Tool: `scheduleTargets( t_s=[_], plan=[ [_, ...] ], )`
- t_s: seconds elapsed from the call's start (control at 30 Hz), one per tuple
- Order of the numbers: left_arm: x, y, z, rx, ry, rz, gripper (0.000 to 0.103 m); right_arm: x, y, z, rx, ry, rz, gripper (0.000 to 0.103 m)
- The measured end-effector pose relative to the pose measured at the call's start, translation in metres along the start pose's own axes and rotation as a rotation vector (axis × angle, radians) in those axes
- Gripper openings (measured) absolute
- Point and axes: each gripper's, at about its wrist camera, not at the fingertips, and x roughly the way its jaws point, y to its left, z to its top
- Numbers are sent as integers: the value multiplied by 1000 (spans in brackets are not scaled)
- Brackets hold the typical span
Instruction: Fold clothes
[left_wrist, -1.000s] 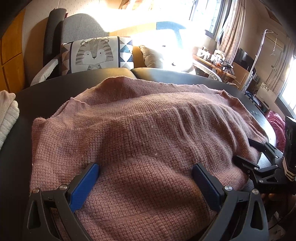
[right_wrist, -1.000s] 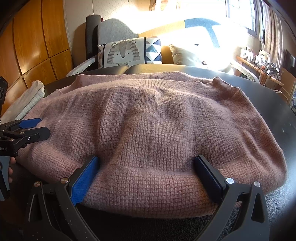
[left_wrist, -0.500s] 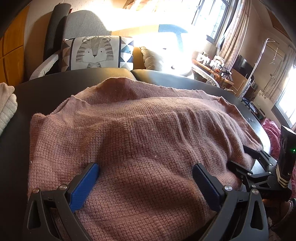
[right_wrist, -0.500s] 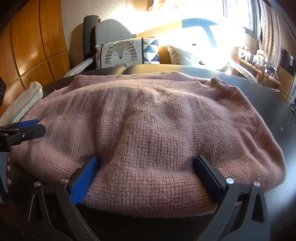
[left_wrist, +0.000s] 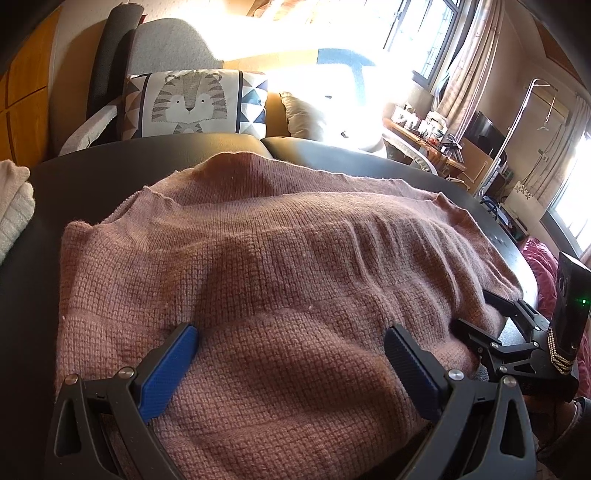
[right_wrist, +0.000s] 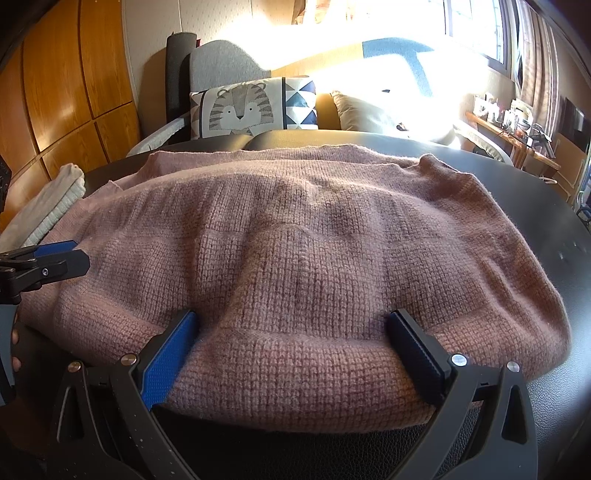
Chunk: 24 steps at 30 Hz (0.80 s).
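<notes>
Pink knit sweater (right_wrist: 314, 251): spread on black worktop (right_wrist: 554, 229), near hem bulging between your spread claws. Left claw (left_wrist: 291, 354), right claw (right_wrist: 295, 339) both open, gripping nothing. Since a second ago, barely shifted; hem pinch seemingly pending.

Both grippers ease forward over the sweater

Left gripper (left_wrist: 290, 354) sits farther onto the pink sweater (left_wrist: 280, 266); right gripper (right_wrist: 291, 339) shifts slightly; the white folded knit (left_wrist: 13, 206) slides toward the frame edge.
</notes>
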Motion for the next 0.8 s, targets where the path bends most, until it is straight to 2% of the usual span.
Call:
scheduleTargets(
  t_s=[0.27, 0.8],
  plan=[
    [3, -3, 0, 50, 22, 10, 103, -1, 0, -1, 0, -7, -1, 103],
    [6, -6, 1, 46, 31, 46, 103, -2, 0, -2, 4, -17, 3, 103]
  ],
)
